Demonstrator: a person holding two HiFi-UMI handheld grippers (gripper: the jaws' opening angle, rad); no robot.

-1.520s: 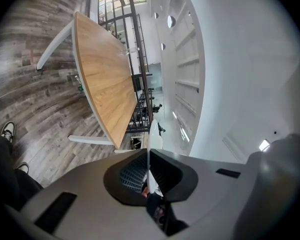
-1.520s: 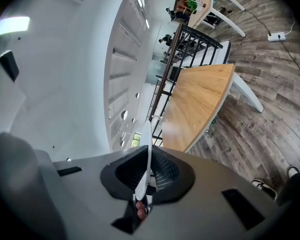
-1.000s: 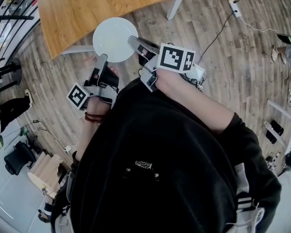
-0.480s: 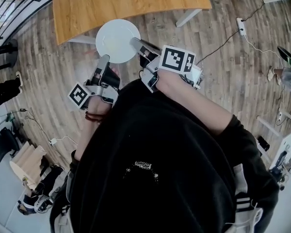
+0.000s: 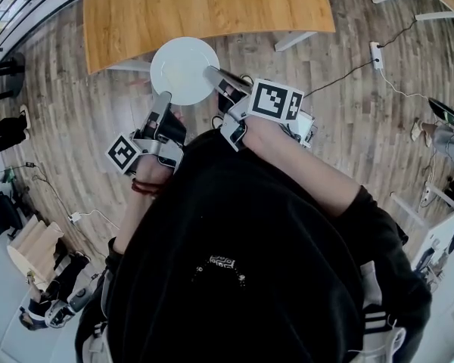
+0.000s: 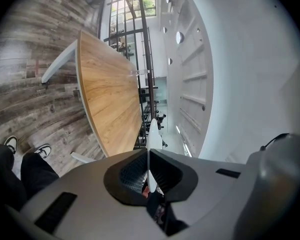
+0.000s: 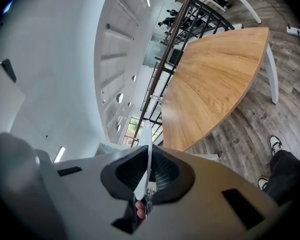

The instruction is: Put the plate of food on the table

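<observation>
one plate [image 5: 183,65], left tongs [image 5: 165,97], right tongs [image 5: 210,72]; food unclear

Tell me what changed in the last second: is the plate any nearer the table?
Slightly. The white plate has been carried on toward the wooden table, which now fills more of the head view's top. Nothing was taken or released. Unchanged: the left claw and right claw stay shut on opposite rims, and the plate is not yet set down.

Plate [image 5: 183,68] held by the wooden table [image 5: 204,6]
Left gripper [image 5: 166,97] and right gripper [image 5: 210,72] pinch its rim from either side.
</observation>
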